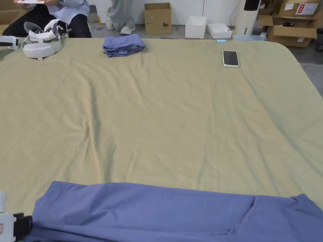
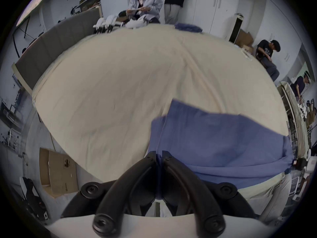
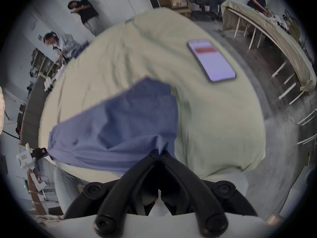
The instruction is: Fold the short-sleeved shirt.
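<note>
A blue short-sleeved shirt (image 1: 164, 214) lies stretched along the near edge of the table, partly hanging over it. My left gripper (image 2: 159, 155) is shut on the shirt's left end (image 2: 214, 143), cloth pinched between both jaws. My right gripper (image 3: 159, 153) is shut on the shirt's right end (image 3: 120, 130). In the head view the left gripper (image 1: 23, 225) sits at the bottom left corner beside the cloth. Across the shirt, the right gripper view shows the left gripper (image 3: 40, 152), and the left gripper view shows the right gripper (image 2: 299, 163).
A yellow-green sheet covers the table (image 1: 164, 119). A folded blue garment (image 1: 123, 45), a phone (image 1: 230, 58) and a white headset (image 1: 41, 42) lie near the far edge. People sit and stand behind the table. Cardboard boxes (image 1: 157, 18) stand on the floor beyond.
</note>
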